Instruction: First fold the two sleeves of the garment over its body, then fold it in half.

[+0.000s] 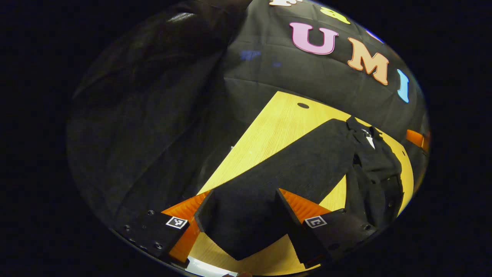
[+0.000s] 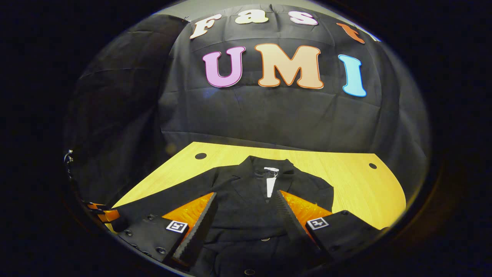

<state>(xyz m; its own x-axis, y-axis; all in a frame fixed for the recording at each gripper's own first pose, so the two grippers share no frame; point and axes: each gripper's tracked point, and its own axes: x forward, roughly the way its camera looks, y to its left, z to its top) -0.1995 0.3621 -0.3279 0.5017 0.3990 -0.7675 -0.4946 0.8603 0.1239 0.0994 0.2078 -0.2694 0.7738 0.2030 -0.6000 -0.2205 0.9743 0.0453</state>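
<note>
A black jacket (image 2: 246,215) lies flat on the yellow table (image 2: 357,184), collar and white label (image 2: 270,184) toward the far wall. One sleeve (image 1: 292,169) stretches out straight from the body (image 1: 378,173), and its cuff end lies between the fingers of my left gripper (image 1: 244,192), which stands open and low over it. My right gripper (image 2: 246,193) is open above the jacket's chest, fingers either side of the collar opening. The left gripper (image 2: 102,213) also shows at the far left of the right gripper view, at the end of the stretched sleeve (image 2: 165,200).
The wooden table (image 1: 276,127) has round cable holes (image 2: 200,156) (image 2: 372,166) near its back corners. Black cloth walls close in behind and to the left. Bare tabletop lies right of the jacket and behind the collar. The right gripper (image 1: 417,138) shows beyond the jacket in the left gripper view.
</note>
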